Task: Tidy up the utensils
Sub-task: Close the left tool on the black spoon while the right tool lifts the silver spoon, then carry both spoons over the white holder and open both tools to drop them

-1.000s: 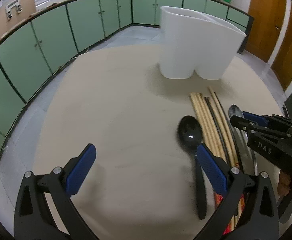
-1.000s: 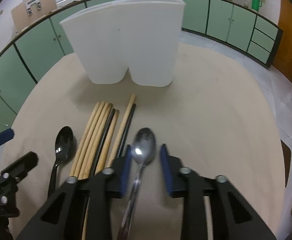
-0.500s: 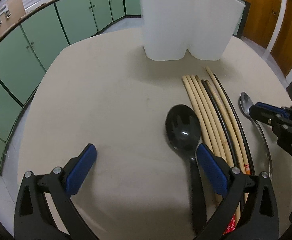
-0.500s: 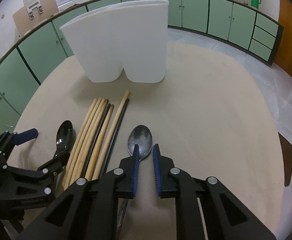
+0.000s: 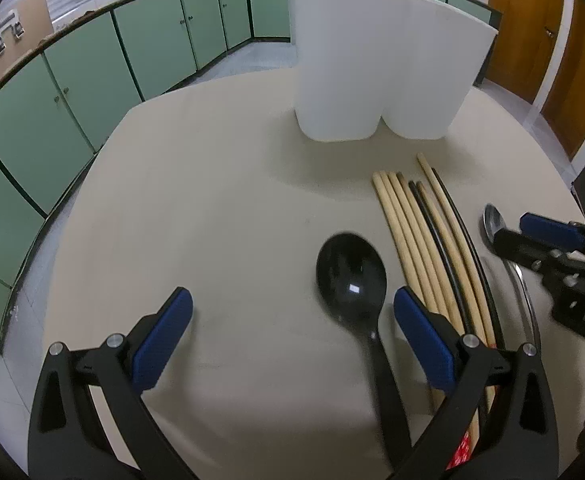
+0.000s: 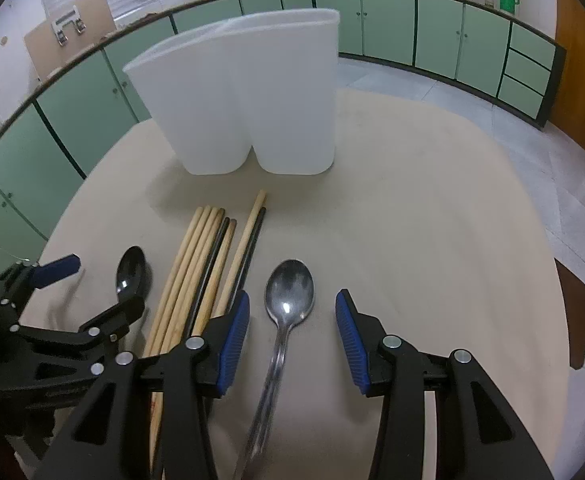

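Observation:
A white two-compartment holder (image 5: 380, 68) (image 6: 248, 96) stands at the table's far side. A black spoon (image 5: 352, 276) (image 6: 130, 272), a row of wooden and black chopsticks (image 5: 424, 232) (image 6: 208, 264) and a metal spoon (image 6: 288, 300) (image 5: 496, 224) lie side by side in front of it. My left gripper (image 5: 288, 332) is open, low over the table, its right pad beside the black spoon's neck. My right gripper (image 6: 292, 340) is open, straddling the metal spoon's neck just above it.
The round beige table (image 6: 432, 220) has green cabinets (image 5: 92, 68) curving around it. Wooden doors (image 5: 532, 28) stand at the right. A brown chair seat (image 6: 576, 312) shows past the table's right edge.
The right gripper, nearly shut around the metal spoon's neck half a second ago, has opened wide; the spoon lies on the table. The left gripper has moved closer to the black spoon.

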Tool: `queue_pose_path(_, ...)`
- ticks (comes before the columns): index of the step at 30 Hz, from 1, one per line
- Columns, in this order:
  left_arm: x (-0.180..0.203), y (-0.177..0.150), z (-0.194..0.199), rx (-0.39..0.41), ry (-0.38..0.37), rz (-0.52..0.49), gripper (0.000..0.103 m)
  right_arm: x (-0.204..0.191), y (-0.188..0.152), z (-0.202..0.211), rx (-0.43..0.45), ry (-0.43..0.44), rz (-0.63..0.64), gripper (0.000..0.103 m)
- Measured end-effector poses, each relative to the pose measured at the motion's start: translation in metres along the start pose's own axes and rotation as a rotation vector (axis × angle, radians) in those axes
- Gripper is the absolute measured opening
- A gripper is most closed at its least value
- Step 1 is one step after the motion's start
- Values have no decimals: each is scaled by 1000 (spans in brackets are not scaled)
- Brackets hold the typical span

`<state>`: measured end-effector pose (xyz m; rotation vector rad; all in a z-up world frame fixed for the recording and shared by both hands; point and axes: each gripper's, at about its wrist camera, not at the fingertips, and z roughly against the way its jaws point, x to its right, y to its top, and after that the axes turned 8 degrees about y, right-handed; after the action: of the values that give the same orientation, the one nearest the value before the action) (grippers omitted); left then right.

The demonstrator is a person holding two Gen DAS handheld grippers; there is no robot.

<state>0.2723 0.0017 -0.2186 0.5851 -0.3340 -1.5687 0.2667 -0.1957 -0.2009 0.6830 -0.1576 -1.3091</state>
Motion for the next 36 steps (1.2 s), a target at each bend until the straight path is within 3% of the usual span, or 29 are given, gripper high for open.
queue_pose_path(5, 2, 9, -7, 1, 7, -5, 98, -2, 3, -10, -8, -39, 15, 40)
queue_pose_path(7, 2, 12, -13, -8, 2, -4, 98, -2, 3, -10, -4, -40, 21, 29)
queue_pose_path(10, 2, 11, -18, -15, -14, 7, 95, 0, 1, -8, -3, -25, 36, 28)
queue_pose_path(12, 3, 12, -16, -1, -27, 5, 86, 3, -2, -5, 2, -10, 36, 28)
queue_pose_path(14, 3, 13, -14, 10, -40, 2, 67, 8, -3, -2, 11, -4, 26, 28)
queue_pose_path(19, -2, 7, -5, 26, -97, 20, 35, 9, -6, 13, 61, 8, 40, 28)
queue_pose_path(22, -6, 4, 0, 40, -145, 58, 35, 8, -7, 26, 110, 17, 52, 28)
queue_pose_path(29, -13, -5, 46, 233, -139, 92, 35, 2, -4, 66, 257, 69, 74, 28)
queue_pose_path(36, -16, 11, 87, 443, -87, 93, 35, -1, 10, 96, 374, 113, 79, 28)
